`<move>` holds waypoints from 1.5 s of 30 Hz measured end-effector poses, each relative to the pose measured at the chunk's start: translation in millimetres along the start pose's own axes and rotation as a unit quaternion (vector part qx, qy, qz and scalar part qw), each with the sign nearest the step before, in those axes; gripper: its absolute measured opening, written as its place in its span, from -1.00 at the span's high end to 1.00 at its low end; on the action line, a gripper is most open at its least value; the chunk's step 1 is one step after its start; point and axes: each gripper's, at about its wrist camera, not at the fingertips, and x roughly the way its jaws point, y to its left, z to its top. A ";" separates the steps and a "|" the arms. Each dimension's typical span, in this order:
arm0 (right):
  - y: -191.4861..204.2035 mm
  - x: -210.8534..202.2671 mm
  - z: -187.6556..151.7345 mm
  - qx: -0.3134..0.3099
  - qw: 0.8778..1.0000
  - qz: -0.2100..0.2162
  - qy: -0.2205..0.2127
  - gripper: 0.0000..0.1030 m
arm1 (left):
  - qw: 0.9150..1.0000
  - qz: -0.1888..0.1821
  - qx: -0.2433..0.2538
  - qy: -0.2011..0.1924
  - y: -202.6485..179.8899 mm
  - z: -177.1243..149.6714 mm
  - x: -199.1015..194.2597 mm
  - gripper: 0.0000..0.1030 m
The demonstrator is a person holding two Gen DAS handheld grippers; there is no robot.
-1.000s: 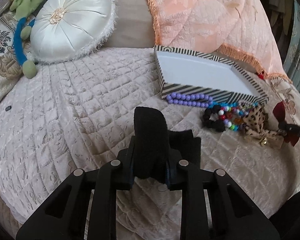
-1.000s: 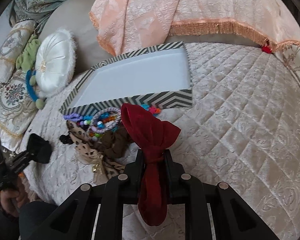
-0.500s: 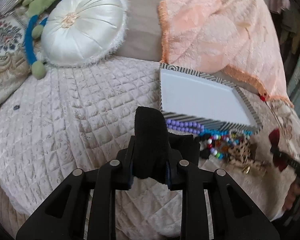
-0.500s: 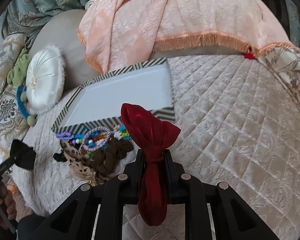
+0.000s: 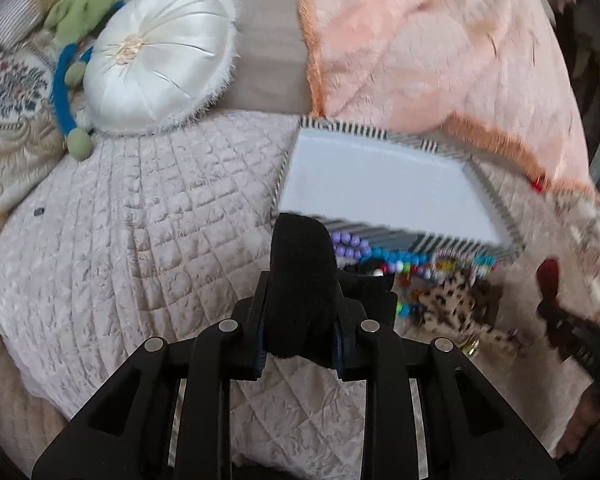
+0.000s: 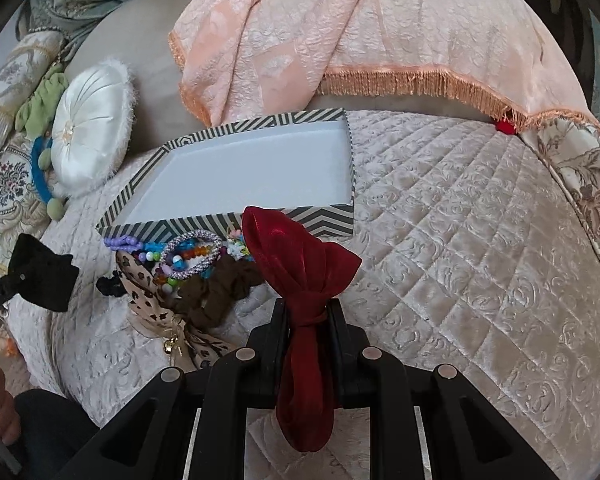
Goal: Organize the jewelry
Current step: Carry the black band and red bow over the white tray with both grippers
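Observation:
My left gripper (image 5: 300,312) is shut on a black fabric bow (image 5: 300,276), held above the quilt just in front of the box's near left corner. My right gripper (image 6: 306,316) is shut on a dark red fabric bow (image 6: 296,256), held near the box's front wall. The striped box (image 6: 148,184) with a white inside (image 5: 380,188) is open and holds nothing. In front of it lies a pile: purple beads (image 6: 124,242), coloured bead bracelets (image 6: 188,256), a leopard-print bow (image 6: 148,296) and a brown scrunchie (image 6: 216,292). The left gripper also shows in the right wrist view (image 6: 24,280).
A quilted beige bedspread (image 6: 460,240) covers the surface. A peach fringed throw (image 6: 340,32) hangs behind the box. A round white cushion (image 5: 160,60) and a green-and-blue soft toy (image 5: 72,80) lie at the back left.
Both grippers have moved toward the box with their bows still held. The box looks larger and nearer in both views.

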 end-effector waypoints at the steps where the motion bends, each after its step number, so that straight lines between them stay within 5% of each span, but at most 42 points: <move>1: 0.9 -0.9 0.2 -0.002 1.000 0.000 -0.002 0.66 | 1.000 0.004 0.002 0.002 0.4 0.2 1.0 0.55; 27: 18.8 8.5 0.9 -0.027 1.000 -0.006 0.011 0.66 | 1.000 0.007 0.002 0.009 2.2 -2.3 3.6 0.55; 39: 3.3 32.1 81.1 0.019 0.999 0.029 -0.035 0.66 | 1.000 -0.021 -0.004 0.009 3.1 0.5 3.4 0.55; 45: 7.6 67.6 94.8 0.007 0.999 0.040 -0.031 0.66 | 0.998 -0.057 0.008 -0.036 -4.5 60.8 3.2 0.55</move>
